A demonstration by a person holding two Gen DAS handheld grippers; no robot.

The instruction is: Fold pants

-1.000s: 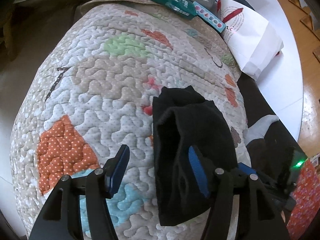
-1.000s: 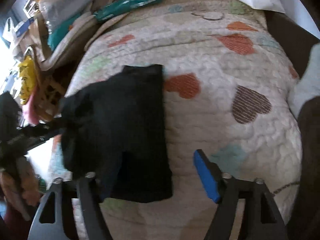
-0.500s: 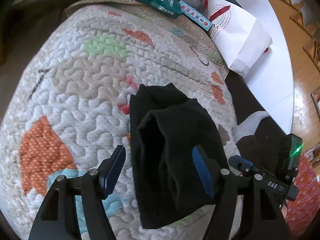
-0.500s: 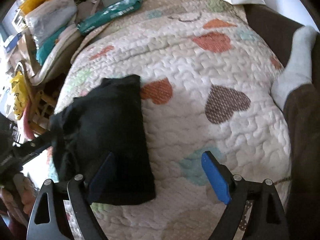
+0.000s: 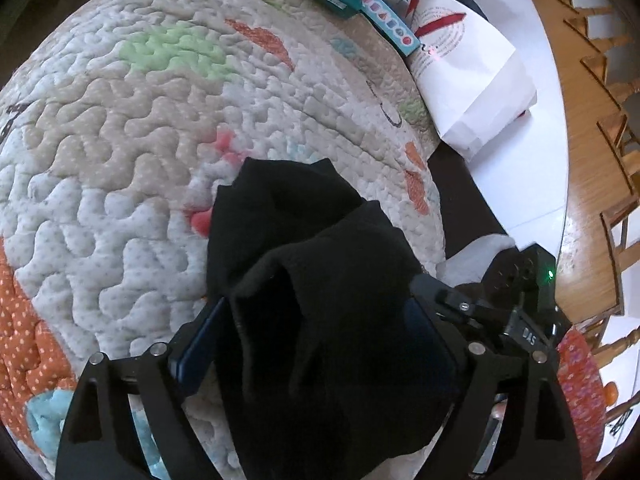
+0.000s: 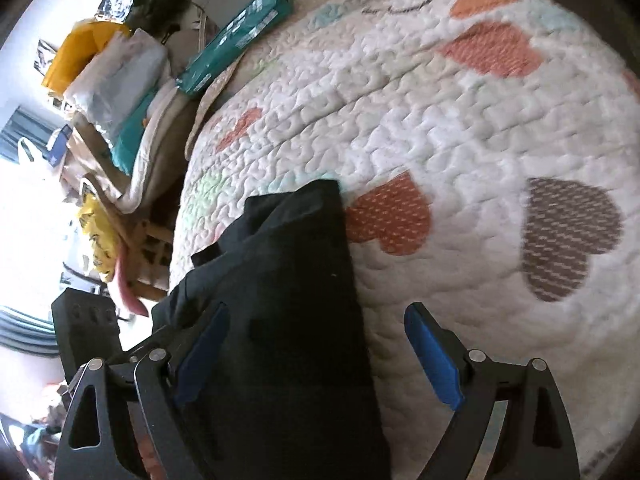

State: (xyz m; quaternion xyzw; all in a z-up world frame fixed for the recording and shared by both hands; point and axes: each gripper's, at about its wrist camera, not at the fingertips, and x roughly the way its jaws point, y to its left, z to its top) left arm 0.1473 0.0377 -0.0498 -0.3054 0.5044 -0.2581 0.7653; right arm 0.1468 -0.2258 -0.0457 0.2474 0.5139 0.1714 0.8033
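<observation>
pants [image 5: 316,320], black, lie bunched in the lower middle of the left wrist frame on a quilted blanket [image 5: 132,152] with coloured hearts. in the right wrist frame the same pants [image 6: 288,312] fill the lower left as a long narrow strip, its far end squared off beside an orange heart. judging from that shape, at least 1 lengthwise fold looks done; the near end is a raised, loose hump, so the last fold and flattening seem left to do.

the left gripper [image 5: 320,344] has just been opening: its 2 jaws stand wide, with the humped cloth between them, and i cannot tell for sure whether the pads touch it, though nothing looks pinched. the right gripper [image 6: 316,352] has also just been opening and stands wide; the strip's right edge lies between its jaws, with bare blanket showing before the right pad.

containers: a white paper bag [image 5: 476,80] lies at the upper right of the left wrist frame, something dark showing at its mouth, too unclear to name. a green carton [image 6: 236,40] lies at the blanket's far edge, closed.
</observation>
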